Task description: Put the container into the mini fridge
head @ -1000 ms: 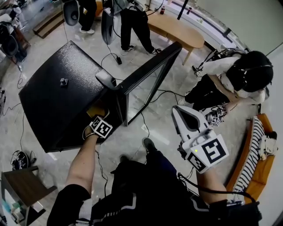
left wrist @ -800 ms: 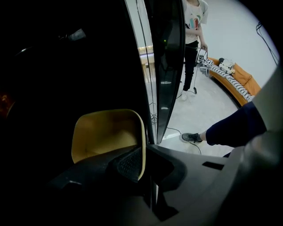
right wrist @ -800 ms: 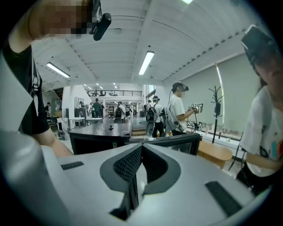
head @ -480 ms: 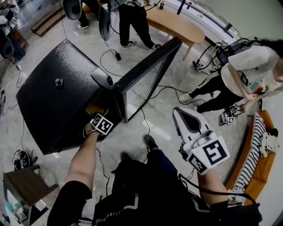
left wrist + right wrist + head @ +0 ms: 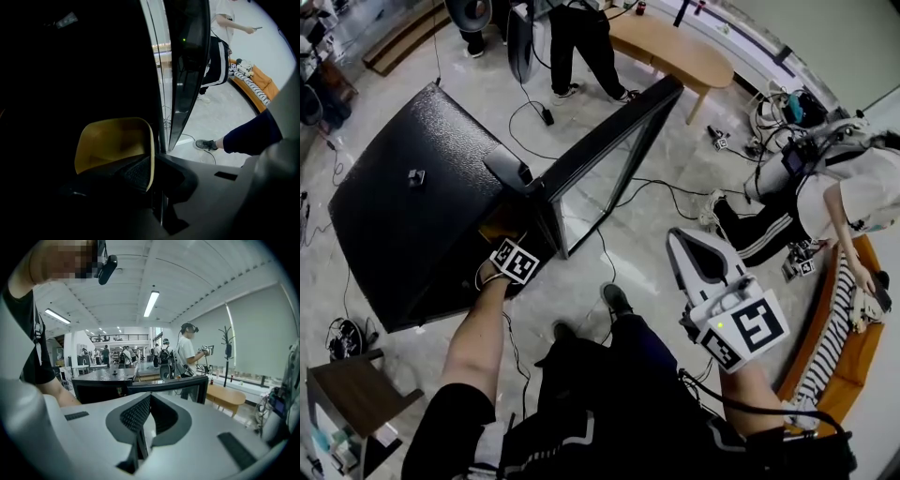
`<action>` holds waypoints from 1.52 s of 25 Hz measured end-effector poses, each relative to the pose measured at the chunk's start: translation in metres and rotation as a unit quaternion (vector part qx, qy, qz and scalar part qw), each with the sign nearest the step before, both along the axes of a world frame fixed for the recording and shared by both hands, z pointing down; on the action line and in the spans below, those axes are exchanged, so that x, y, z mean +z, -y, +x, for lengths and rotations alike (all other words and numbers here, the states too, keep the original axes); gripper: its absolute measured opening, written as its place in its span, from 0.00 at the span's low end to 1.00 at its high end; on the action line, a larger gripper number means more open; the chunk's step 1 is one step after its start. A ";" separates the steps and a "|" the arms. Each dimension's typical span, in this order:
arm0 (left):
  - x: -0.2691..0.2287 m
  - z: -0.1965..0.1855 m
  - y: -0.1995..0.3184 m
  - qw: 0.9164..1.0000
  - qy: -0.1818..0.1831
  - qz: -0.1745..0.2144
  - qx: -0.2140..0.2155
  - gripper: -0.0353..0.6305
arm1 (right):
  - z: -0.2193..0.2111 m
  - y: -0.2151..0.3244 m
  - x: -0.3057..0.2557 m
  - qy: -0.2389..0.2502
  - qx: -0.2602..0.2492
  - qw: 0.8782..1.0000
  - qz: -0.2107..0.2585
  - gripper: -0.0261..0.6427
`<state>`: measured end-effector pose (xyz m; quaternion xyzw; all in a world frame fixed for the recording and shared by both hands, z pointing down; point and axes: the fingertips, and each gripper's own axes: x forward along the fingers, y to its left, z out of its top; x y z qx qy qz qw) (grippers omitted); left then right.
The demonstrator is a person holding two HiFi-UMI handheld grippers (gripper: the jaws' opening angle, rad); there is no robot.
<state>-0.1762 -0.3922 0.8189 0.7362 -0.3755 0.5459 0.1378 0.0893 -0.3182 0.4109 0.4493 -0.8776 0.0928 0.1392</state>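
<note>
Marble floor [image 5: 675, 141] | mini fridge [image 5: 403, 225] open | container [image 5: 112, 140] yellow, rounded, rim in left gripper [image 5: 151, 166]

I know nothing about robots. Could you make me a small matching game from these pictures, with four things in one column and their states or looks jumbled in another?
Things:
1. yellow container
2. fridge door
3. right gripper
4. wooden table

States:
A. standing open
B. shut, holding nothing
C. pale brown with a curved top
D. pinched by its wall in the left gripper

Pairs: 1-D, 2-A, 3-B, 4-C.
</note>
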 end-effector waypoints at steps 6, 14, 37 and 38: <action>-0.002 -0.002 0.002 1.000 0.003 0.008 -0.006 0.08 | -0.004 0.002 0.004 0.002 -0.012 1.000 -0.006 0.06; -0.012 -0.001 0.001 0.999 0.005 0.034 -0.005 0.16 | -0.002 0.006 0.005 0.009 -0.023 1.000 -0.005 0.06; -0.097 0.023 -0.023 0.992 -0.025 0.104 -0.060 0.22 | -0.003 0.035 -0.036 0.063 -0.110 0.991 0.044 0.06; -0.102 0.025 -0.027 0.992 -0.028 0.106 -0.063 0.21 | -0.005 0.038 -0.038 0.068 -0.116 0.990 0.046 0.06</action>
